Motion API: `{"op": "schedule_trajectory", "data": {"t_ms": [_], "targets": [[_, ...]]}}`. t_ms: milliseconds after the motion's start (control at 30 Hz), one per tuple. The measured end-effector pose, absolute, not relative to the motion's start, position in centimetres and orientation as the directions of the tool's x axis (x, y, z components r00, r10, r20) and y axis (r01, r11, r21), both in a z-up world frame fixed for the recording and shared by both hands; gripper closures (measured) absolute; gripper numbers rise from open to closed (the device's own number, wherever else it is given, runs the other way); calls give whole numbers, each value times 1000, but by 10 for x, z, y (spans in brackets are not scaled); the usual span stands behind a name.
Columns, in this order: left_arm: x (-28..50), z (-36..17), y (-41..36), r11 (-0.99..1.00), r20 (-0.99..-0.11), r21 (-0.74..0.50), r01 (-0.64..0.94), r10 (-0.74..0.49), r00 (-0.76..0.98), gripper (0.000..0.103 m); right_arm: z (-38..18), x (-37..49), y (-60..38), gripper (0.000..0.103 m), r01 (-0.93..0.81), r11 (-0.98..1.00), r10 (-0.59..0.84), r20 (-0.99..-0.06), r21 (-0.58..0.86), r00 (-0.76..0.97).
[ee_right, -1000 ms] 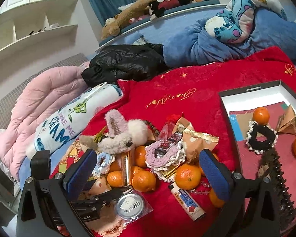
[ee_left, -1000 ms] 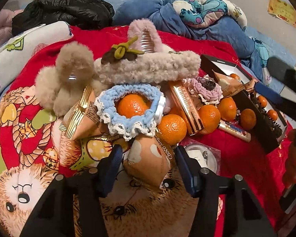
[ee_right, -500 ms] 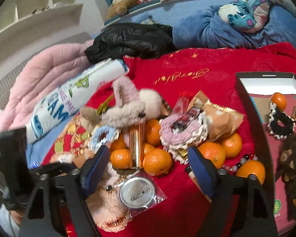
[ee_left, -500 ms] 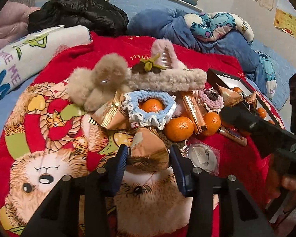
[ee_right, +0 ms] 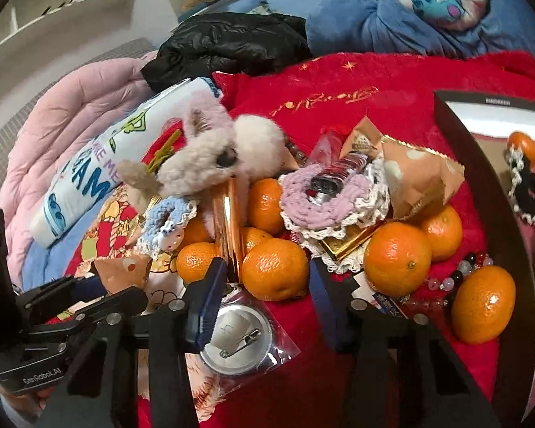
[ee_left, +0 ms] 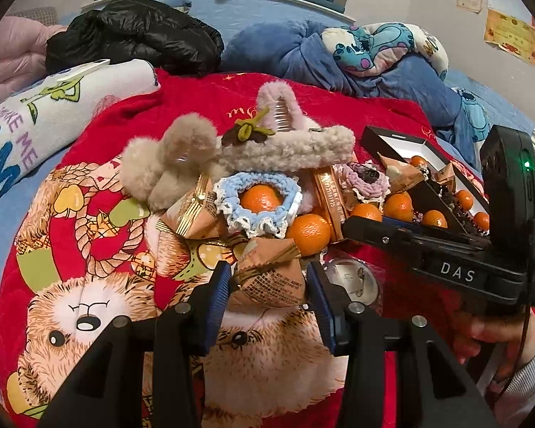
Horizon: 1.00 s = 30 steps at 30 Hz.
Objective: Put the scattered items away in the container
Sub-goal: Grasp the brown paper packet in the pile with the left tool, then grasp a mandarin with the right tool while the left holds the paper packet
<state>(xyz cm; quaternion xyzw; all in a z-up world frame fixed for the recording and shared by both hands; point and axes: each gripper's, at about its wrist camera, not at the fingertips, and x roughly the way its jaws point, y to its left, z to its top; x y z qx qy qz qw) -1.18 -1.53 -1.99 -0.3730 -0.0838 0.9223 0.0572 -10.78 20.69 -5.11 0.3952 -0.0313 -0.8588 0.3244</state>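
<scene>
Right tongs (ee_right: pixel 267 281) lower, closing — tangerine (ee_right: pixel 274 267) between, contact unclear

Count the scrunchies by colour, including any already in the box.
Blue scrunchie: 1
Pink scrunchie: 1
Black scrunchie: 1
Total: 3

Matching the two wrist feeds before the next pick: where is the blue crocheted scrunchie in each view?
Left wrist: blue scrunchie mid-frame, ringing an orange.
Right wrist: blue scrunchie left of centre, beside the gold bar.
Shared landmark: bagged pin badge, low in both views.
</scene>
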Motion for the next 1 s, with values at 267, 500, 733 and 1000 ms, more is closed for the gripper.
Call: {"op": "schedule_trajectory", "data": {"t_ms": [267, 500, 733, 1000], "targets": [[-5, -16, -13, -981, -674, -186, -53, 167, -720, 58, -49, -111, 210, 68, 516, -790, -585, -662, 332, -470], [3, -12, -21, -980, -665, -195, -49, 169, -727, 58, -35, -101, 211, 68, 529, -782, -597, -638, 328, -487], [9, -8, -20, -979, -661, -196, -65, 180, -728, 57, -22, -95, 216, 68, 528, -792, -589, -615, 308, -525], [11, -5, -16, -983, -654, -169, -75, 169, -737, 58, -20, -97, 231, 68, 512, -798, -585, -608, 317, -536]]}}
